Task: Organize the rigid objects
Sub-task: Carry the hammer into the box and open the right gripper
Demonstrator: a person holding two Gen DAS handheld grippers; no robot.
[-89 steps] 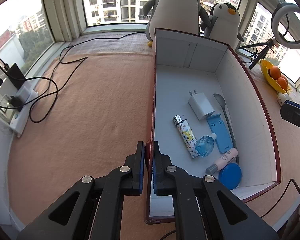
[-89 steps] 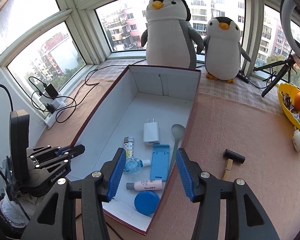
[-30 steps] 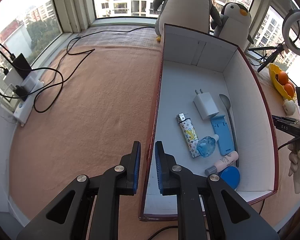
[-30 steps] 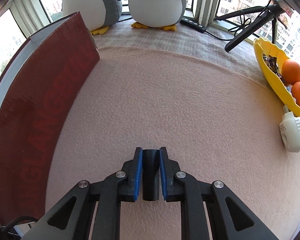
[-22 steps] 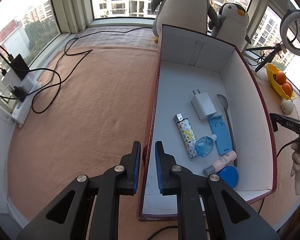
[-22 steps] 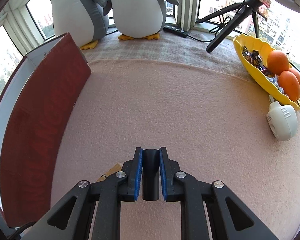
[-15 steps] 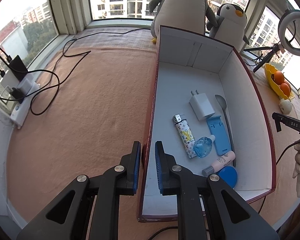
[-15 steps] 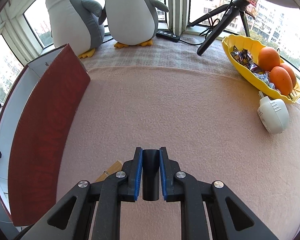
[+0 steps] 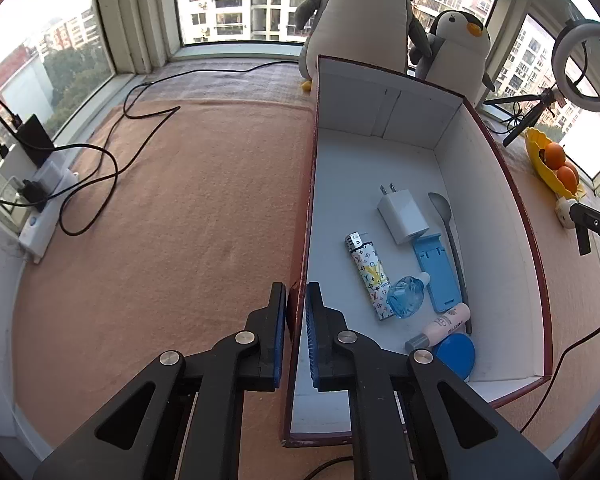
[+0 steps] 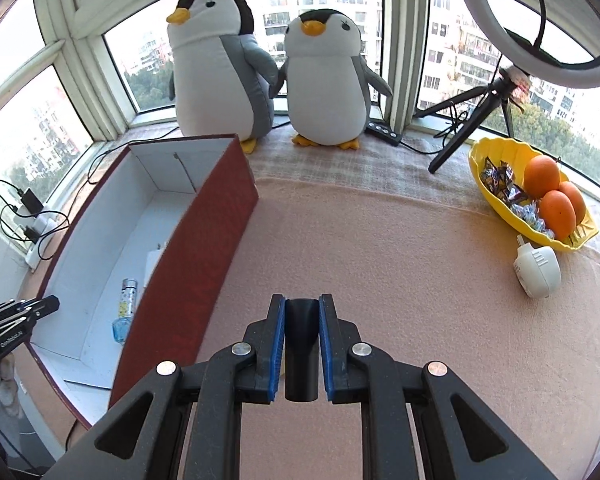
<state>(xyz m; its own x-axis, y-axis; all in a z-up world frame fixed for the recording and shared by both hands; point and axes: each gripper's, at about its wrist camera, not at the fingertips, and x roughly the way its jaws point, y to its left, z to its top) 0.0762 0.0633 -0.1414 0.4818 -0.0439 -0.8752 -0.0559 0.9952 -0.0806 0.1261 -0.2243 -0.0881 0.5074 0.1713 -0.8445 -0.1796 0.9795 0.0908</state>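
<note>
— Two grippers in play; what does each one have?

— The right gripper is clamped on a black hammer head, the cylinder standing upright between the blue pads, held above the peach-coloured cloth with nothing else touching it. The handle is not visible from this angle.

— And the left?

— The left gripper straddles the left wall of the red box, one finger outside, one inside. A narrow gap shows on each side of the wall, so the jaws are slightly apart and not pinching it.

— What lies inside the box?

— Seven things, all toward the near right part of its white floor: a white charger, a grey spoon along the right wall, a patterned lighter, a blue phone stand, a small blue bottle touching the lighter's lower end, a pink tube and a blue round lid in the near right corner.

— Anything around the box?

— Two plush penguins stand at the far edge behind it. At the right edge sits a yellow bowl with oranges, a white plug-in device just beside it. A power strip with cables lies at the left edge.
</note>
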